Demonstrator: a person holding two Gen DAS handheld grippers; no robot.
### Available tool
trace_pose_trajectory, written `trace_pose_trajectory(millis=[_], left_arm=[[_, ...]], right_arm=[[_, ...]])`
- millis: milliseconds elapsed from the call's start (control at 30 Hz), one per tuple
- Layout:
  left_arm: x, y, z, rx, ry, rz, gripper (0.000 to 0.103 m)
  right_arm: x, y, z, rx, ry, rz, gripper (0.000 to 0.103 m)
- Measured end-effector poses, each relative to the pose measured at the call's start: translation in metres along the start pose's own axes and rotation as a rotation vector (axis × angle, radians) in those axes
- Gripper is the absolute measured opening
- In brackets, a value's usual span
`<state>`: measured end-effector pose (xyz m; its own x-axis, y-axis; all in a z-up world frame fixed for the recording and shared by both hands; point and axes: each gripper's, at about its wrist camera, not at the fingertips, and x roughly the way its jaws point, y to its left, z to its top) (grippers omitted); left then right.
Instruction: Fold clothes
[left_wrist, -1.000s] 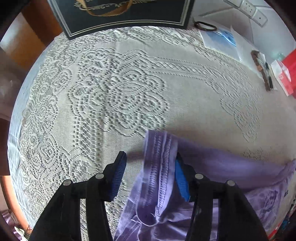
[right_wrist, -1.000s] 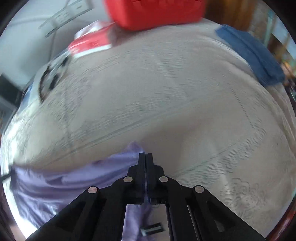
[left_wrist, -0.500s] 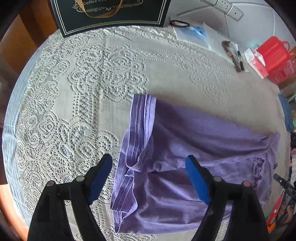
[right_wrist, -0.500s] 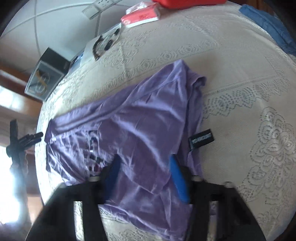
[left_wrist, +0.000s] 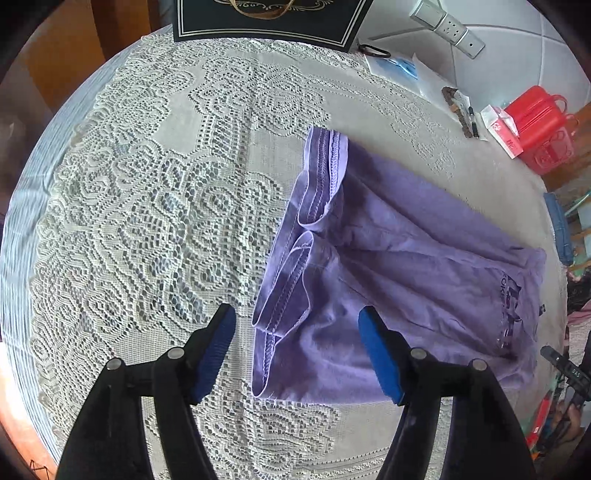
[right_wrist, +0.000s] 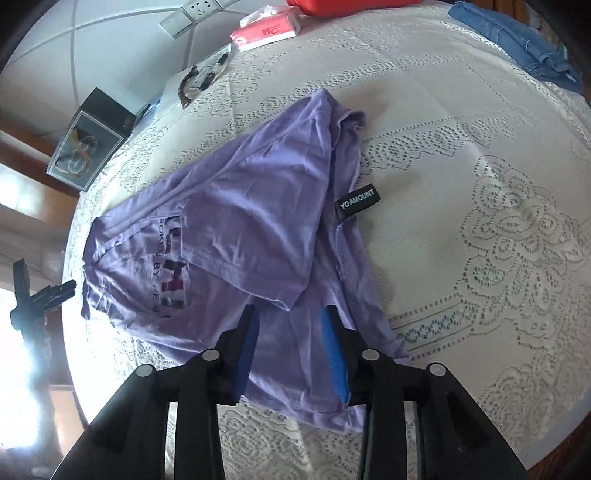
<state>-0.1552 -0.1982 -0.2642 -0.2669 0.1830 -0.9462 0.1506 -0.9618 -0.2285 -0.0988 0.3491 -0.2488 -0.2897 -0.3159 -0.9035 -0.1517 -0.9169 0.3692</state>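
Observation:
A purple T-shirt lies partly folded on the lace tablecloth, its stitched hem bunched at the left end. It also shows in the right wrist view, with a printed front and a black neck label sticking out. My left gripper is open and empty, raised above the shirt's hem edge. My right gripper is open and empty, raised above the shirt's near edge.
A dark framed box stands at the table's far edge. A red container, a tissue pack, pens and a plastic sleeve lie by the wall. Blue jeans lie at the far right.
Both grippers let go of the shirt, opened and drew back and up. The shirt now lies flat on the table.

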Motion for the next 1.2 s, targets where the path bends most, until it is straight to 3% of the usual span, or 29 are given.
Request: trace_pose_trajectory(millis=[133, 167, 200, 233, 267, 400, 500, 533, 600, 667, 700, 733, 767, 800, 833, 967, 1067, 1133, 1200], left_arm=[[0.016, -0.006, 0.004, 0.023, -0.001, 0.011, 0.066], [0.021, -0.009, 0.005, 0.035, 0.009, 0.017, 0.059], [0.025, -0.013, 0.005, 0.050, 0.013, 0.041, 0.036], [0.027, -0.018, 0.006, 0.069, 0.008, 0.102, 0.019], [0.025, -0.019, 0.007, 0.086, 0.007, 0.146, 0.012], [0.012, 0.006, 0.014, 0.062, -0.017, 0.334, 0.010], [-0.005, 0.017, 0.012, 0.016, -0.018, 0.235, 0.010], [-0.012, 0.008, 0.010, 0.030, -0.032, 0.220, 0.010], [-0.023, -0.020, 0.001, 0.051, -0.069, 0.175, 0.010], [-0.032, -0.057, -0.008, 0.069, -0.108, 0.120, 0.010], [-0.032, -0.080, -0.013, 0.074, -0.115, 0.086, 0.012], [-0.027, -0.103, -0.020, 0.072, -0.119, 0.056, 0.025], [-0.020, -0.126, -0.027, 0.066, -0.118, 0.035, 0.037], [-0.014, -0.148, -0.036, 0.058, -0.119, 0.018, 0.069], [-0.012, -0.170, -0.051, 0.045, -0.125, 0.010, 0.085], [0.013, -0.238, -0.095, -0.058, -0.123, 0.084, 0.085], [0.032, -0.271, -0.112, -0.140, -0.115, 0.122, 0.085], [0.037, -0.289, -0.123, -0.185, -0.130, 0.127, 0.085], [0.039, -0.297, -0.128, -0.213, -0.143, 0.084, 0.085]], right_arm=[[0.011, 0.006, -0.011, 0.002, 0.032, 0.016, 0.037], [0.013, 0.007, -0.013, -0.002, 0.044, 0.013, 0.037], [0.016, 0.007, -0.016, -0.004, 0.055, 0.009, 0.037], [0.019, 0.006, -0.018, -0.002, 0.063, 0.005, 0.037], [0.021, 0.004, -0.019, -0.001, 0.070, 0.002, 0.037], [0.015, -0.004, -0.021, 0.019, 0.045, -0.032, 0.030], [0.000, -0.012, -0.020, 0.031, 0.007, -0.088, 0.030], [-0.008, -0.012, -0.020, 0.020, -0.016, -0.102, 0.030], [-0.032, -0.009, -0.017, -0.013, -0.104, -0.046, 0.031], [-0.062, 0.001, -0.013, -0.104, -0.233, -0.020, 0.040], [-0.074, 0.005, -0.010, -0.150, -0.285, -0.016, 0.045], [-0.084, 0.007, -0.005, -0.190, -0.320, -0.005, 0.063], [-0.088, 0.007, 0.003, -0.224, -0.326, 0.023, 0.089], [-0.088, 0.004, 0.012, -0.254, -0.316, 0.063, 0.093], [-0.086, 0.001, 0.022, -0.282, -0.302, 0.105, 0.093], [-0.073, -0.007, 0.054, -0.455, -0.230, 0.185, 0.089], [-0.068, -0.010, 0.074, -0.568, -0.174, 0.227, 0.080], [-0.075, -0.012, 0.082, -0.601, -0.193, 0.253, 0.076], [-0.085, -0.011, 0.085, -0.627, -0.223, 0.306, 0.074]])
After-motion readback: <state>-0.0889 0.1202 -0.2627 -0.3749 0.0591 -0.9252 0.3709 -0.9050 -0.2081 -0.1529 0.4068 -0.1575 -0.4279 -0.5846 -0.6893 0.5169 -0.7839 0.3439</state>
